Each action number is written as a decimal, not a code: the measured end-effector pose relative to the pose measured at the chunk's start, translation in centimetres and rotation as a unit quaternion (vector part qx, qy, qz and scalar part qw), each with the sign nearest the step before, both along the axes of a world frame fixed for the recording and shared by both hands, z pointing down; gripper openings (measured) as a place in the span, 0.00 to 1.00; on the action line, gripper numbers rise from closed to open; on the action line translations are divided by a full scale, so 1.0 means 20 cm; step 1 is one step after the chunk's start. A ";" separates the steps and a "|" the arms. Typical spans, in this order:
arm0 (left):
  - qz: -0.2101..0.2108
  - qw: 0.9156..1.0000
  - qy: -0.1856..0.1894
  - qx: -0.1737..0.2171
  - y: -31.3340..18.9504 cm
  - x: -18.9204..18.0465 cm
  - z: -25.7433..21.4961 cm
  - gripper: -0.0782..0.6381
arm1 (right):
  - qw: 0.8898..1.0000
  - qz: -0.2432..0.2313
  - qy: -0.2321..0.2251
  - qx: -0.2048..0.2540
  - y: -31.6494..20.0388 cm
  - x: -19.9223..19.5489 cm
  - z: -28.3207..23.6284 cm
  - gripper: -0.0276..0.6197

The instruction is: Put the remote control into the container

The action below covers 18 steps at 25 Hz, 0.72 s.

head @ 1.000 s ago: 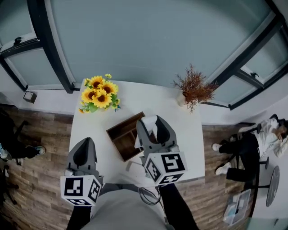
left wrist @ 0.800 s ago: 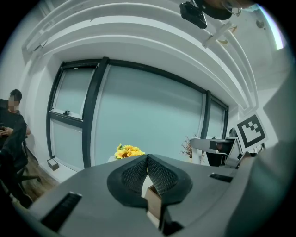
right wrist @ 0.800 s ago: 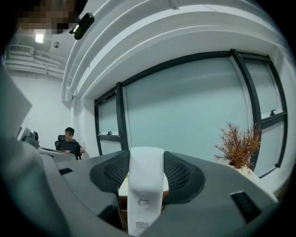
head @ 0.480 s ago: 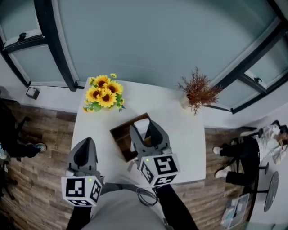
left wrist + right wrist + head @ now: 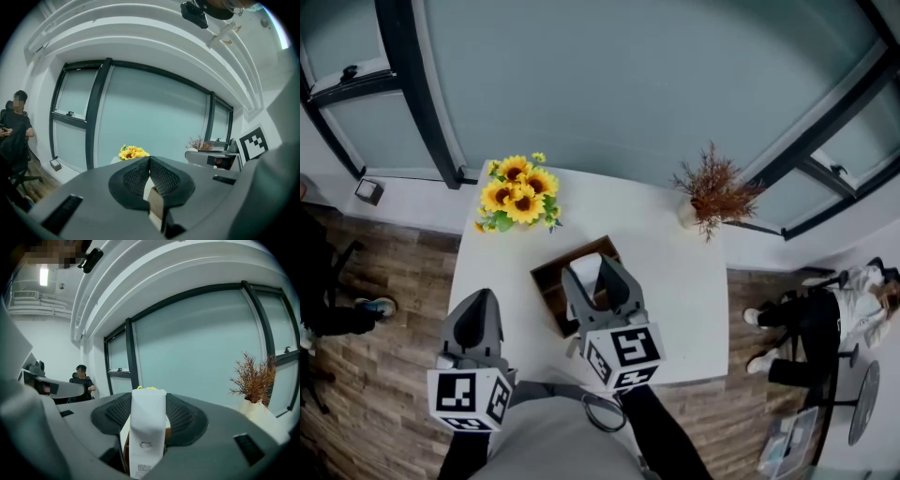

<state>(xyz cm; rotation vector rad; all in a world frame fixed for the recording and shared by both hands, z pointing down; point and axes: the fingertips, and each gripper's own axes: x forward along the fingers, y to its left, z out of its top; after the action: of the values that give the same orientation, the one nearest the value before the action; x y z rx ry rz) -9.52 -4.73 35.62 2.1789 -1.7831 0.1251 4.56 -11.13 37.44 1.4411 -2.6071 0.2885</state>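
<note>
From the head view, a square white table (image 5: 680,281) stands against tall frosted windows. A bunch of yellow sunflowers (image 5: 517,192) sits at its far left corner and a spray of dried reddish-brown twigs (image 5: 714,187) at its far right. Near the middle lies the dark brown wooden container (image 5: 547,284), an open box with dividers. The right gripper (image 5: 592,274) hangs over the container's right-hand part, its jaws spread wide with the slim white remote control (image 5: 586,278) between them. Whether the remote touches the box I cannot tell. The left gripper (image 5: 477,298) is held near the table's front left edge, well clear of the container.

In the left gripper view, the left gripper (image 5: 149,161) has its two black ribbed pads pressed together with nothing in them. The sunflowers (image 5: 132,152) show just beyond the tips, and a seated person (image 5: 16,124) is off to the left.

In the right gripper view, the right gripper (image 5: 148,401) clamps the remote control (image 5: 147,427), which stands on end, both pads against its long sides. A sliver of the container (image 5: 168,432) shows just behind it. The twigs (image 5: 253,378) rise from a white vase (image 5: 251,407) at right.
</note>
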 end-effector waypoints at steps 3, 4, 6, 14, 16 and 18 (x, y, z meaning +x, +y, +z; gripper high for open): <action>-0.001 1.000 -0.001 0.000 0.00 0.00 0.00 0.12 | 1.000 -0.005 0.003 -0.001 0.00 -0.01 0.03 0.40; -0.001 1.000 -0.001 0.000 0.00 -0.01 0.00 0.12 | 1.000 -0.008 0.005 -0.002 0.00 -0.02 0.04 0.40; -0.002 1.000 -0.001 0.000 0.01 -0.01 0.00 0.12 | 1.000 -0.011 0.008 -0.004 0.01 -0.03 0.06 0.40; -0.005 1.000 -0.002 -0.004 0.00 -0.03 0.02 0.12 | 0.999 -0.018 0.022 -0.024 0.00 -0.05 0.19 0.40; -0.007 1.000 -0.001 -0.004 0.00 -0.03 0.02 0.12 | 0.999 -0.019 0.024 -0.030 0.00 -0.06 0.22 0.40; -0.008 1.000 -0.001 -0.005 0.00 -0.04 0.02 0.12 | 0.999 -0.020 0.026 -0.035 0.01 -0.06 0.25 0.40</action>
<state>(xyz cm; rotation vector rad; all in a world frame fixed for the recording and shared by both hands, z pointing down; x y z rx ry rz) -10.32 -4.82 36.07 2.1569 -1.7975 0.1319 3.33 -11.02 42.46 1.3526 -2.5551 0.3306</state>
